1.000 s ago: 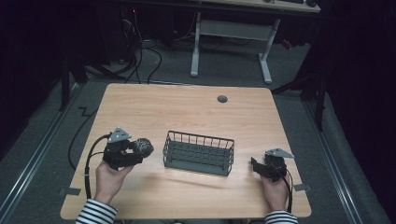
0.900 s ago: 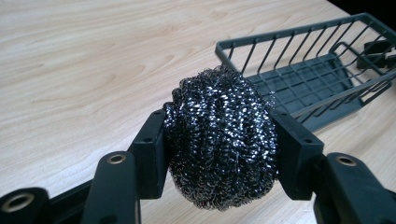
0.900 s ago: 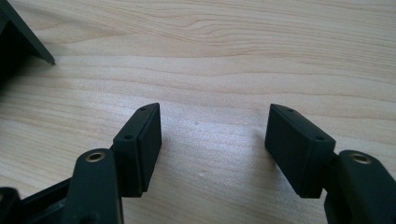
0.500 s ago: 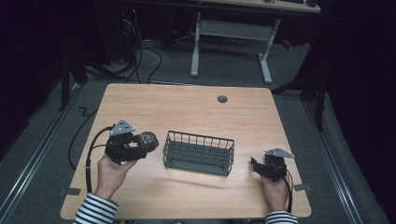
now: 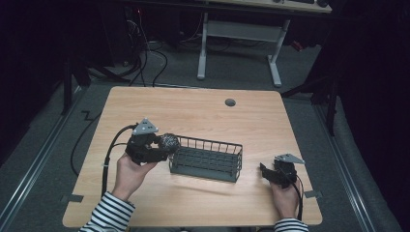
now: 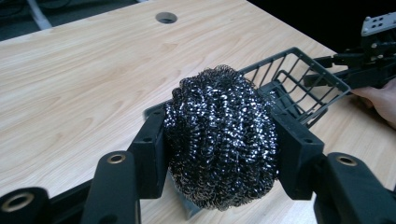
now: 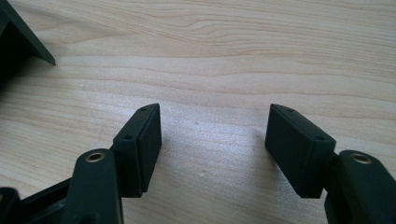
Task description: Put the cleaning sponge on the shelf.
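Steel scourer (image 6: 220, 140) clamped in left gripper (image 6: 219, 144) at wire basket (image 5: 206, 159) end, right gripper (image 7: 212, 154) wide

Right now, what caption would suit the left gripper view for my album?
Left gripper clamps a steel wool scrubber beside the wire basket on a wooden table.

Light wooden table (image 5: 193, 108); round cable hole (image 5: 230, 102) near far edge; dark wire basket (image 5: 207, 159) resting mid-table.

A light wooden bench (image 5: 203, 111) has a round cable hole (image 5: 230, 102) near its far edge. Beyond it, on grey floor (image 5: 232, 67), stand a white desk frame (image 5: 239, 34) and loose black cables (image 5: 147, 53).
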The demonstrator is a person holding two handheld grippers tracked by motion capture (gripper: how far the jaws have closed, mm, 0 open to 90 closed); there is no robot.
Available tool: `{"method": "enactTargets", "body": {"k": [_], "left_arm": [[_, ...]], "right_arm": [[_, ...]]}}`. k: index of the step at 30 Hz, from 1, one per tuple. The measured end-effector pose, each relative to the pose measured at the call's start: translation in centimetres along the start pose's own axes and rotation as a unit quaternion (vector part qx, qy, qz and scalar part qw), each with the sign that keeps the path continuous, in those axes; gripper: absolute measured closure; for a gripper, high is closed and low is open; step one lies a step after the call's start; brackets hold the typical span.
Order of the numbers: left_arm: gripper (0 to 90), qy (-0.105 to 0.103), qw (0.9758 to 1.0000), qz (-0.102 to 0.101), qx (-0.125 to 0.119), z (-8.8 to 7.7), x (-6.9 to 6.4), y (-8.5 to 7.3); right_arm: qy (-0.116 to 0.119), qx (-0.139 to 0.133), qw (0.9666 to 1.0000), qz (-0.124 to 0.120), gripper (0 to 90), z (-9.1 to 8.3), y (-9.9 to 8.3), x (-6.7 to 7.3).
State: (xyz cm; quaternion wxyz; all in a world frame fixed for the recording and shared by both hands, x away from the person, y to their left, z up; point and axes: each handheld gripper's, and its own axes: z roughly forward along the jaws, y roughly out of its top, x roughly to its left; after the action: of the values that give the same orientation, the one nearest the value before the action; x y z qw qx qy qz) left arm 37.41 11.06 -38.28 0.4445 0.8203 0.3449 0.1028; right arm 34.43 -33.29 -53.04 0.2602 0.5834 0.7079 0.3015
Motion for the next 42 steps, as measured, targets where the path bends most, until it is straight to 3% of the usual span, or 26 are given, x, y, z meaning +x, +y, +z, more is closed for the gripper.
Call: {"method": "enactTargets", "body": {"k": [7,15,22,28,32,42], "left_arm": [[44.6,-0.012,0.9998,0.014,0.012,1.6,-1.0,0.7],[44.3,-0.033,0.9992,0.013,0.018,3.6,-1.8,1.3],[43.9,-0.032,0.9989,0.014,0.032,5.1,-2.1,1.4],[43.6,-0.017,0.998,0.025,0.056,6.8,-2.2,1.1],[43.1,-0.014,0.9976,0.02,0.065,7.7,-2.1,0.8],[42.1,-0.006,0.9969,0.02,0.076,8.5,-2.1,0.6]], "right_arm": [[0.0,0.0,1.0,0.0,36.2,0.0,0.0,0.0],[0.0,0.001,1.0,0.0,36.2,0.0,0.0,0.0],[0.0,0.001,1.0,0.0,36.2,0.0,0.0,0.0],[0.0,0.001,1.0,0.0,36.2,0.0,0.0,0.0],[0.0,0.0,1.0,0.0,36.2,0.0,0.0,0.0],[0.0,0.0,1.0,0.0,36.2,0.0,0.0,0.0]]}}
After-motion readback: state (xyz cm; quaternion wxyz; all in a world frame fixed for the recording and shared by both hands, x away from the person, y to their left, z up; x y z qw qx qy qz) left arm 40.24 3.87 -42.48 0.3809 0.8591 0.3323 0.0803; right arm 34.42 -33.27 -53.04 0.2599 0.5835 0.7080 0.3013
